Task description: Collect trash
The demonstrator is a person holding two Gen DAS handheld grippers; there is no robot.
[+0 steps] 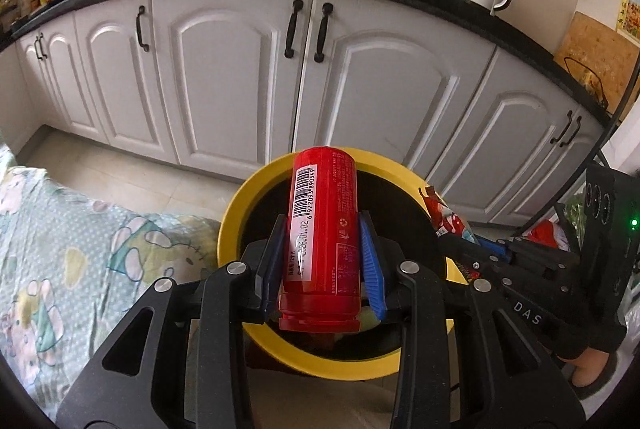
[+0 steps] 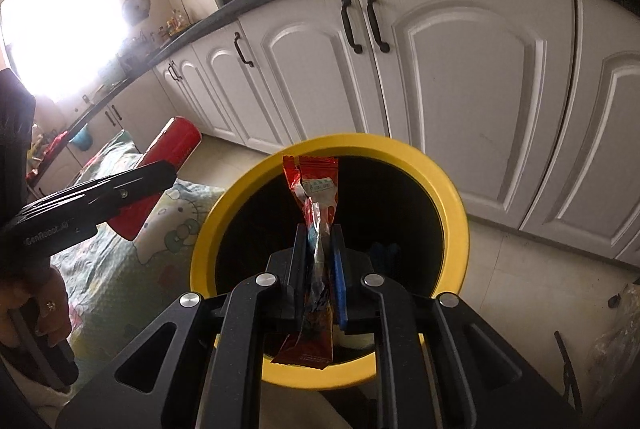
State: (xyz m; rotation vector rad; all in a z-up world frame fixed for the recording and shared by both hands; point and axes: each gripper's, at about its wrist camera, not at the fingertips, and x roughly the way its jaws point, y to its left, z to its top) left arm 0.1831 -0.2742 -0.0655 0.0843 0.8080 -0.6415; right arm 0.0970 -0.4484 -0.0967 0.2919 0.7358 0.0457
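Both pieces hang above the yellow bin [image 1: 232,213], neither dropped: left gripper [image 1: 322,261] clamps the red can [image 1: 322,221], right gripper [image 2: 318,269] pinches the wrapper [image 2: 316,205], with perhaps some trash already inside.

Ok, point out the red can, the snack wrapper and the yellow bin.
red can [image 1: 324,229]: left wrist view, middle of its label.
snack wrapper [image 2: 316,189]: right wrist view, upper part above the fingers.
yellow bin [image 2: 452,189]: right wrist view, right rim.
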